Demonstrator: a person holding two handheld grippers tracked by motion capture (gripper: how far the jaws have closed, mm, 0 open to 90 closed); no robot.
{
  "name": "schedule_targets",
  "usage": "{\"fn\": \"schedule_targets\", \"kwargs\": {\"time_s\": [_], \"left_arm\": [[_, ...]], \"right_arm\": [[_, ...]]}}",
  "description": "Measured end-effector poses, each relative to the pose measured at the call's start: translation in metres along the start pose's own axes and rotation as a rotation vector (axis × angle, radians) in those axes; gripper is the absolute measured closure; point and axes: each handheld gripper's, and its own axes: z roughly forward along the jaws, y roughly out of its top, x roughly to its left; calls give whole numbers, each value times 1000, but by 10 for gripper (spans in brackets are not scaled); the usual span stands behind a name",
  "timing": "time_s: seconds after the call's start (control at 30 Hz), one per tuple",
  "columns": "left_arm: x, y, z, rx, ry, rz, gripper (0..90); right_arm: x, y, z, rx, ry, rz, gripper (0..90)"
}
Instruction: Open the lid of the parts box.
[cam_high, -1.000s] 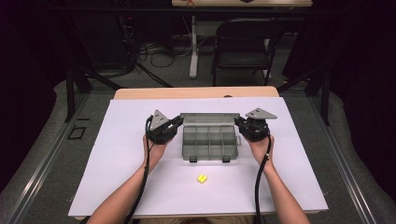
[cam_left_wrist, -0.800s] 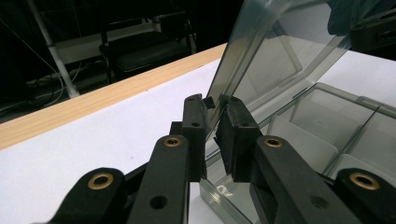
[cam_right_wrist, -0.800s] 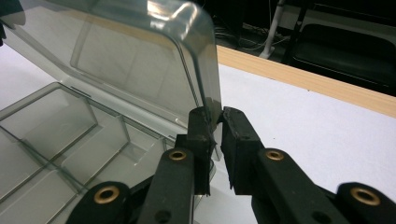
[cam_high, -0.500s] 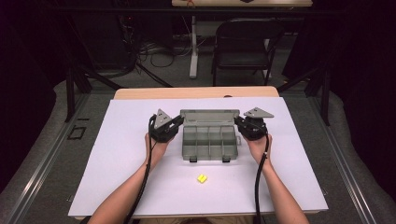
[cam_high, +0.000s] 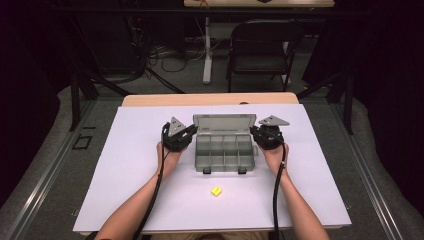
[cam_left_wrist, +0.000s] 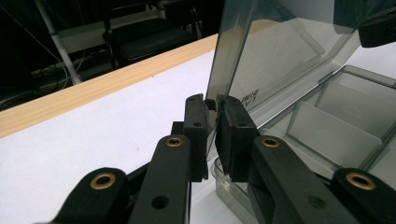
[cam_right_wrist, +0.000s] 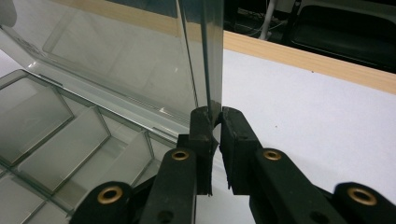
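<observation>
A clear grey compartment box (cam_high: 224, 154) sits mid-table with its lid (cam_high: 223, 123) standing up at the back. My left gripper (cam_high: 190, 131) is shut on the lid's left edge; in the left gripper view the pads (cam_left_wrist: 198, 122) pinch the thin lid (cam_left_wrist: 261, 51) just above the tray (cam_left_wrist: 336, 121). My right gripper (cam_high: 254, 132) is shut on the lid's right edge, and the right gripper view shows the jaws closed on the lid (cam_right_wrist: 116, 51) beside the empty compartments (cam_right_wrist: 56, 140). A small yellow piece (cam_high: 216, 191) lies in front of the box.
The white sheet (cam_high: 125, 165) covers the table, with a wooden strip (cam_high: 210, 99) along the far edge. A folding chair (cam_high: 260, 50) and cables stand on the floor beyond. Both forearms come in from the near edge.
Both grippers have edged slightly inward and the lid stands a little taller than a second ago. The box and the yellow piece have not moved.
</observation>
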Motion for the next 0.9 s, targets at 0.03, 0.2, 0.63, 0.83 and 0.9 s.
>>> {"fn": "schedule_targets", "kwargs": {"time_s": [0.03, 0.2, 0.63, 0.83, 0.9], "left_arm": [[0, 0, 0, 0, 0, 0, 823], [1, -1, 3, 13, 1, -5, 824], [5, -5, 12, 50, 0, -23, 825], [5, -10, 18, 76, 3, -26, 825], [5, -11, 18, 76, 3, -26, 825]], "right_arm": [[0, 0, 0, 0, -1, 1, 830], [1, 0, 1, 2, -8, -3, 831], [0, -1, 7, 12, -21, -3, 837], [0, -2, 9, 20, -22, -10, 838], [-1, -2, 10, 22, -22, -12, 837]]}}
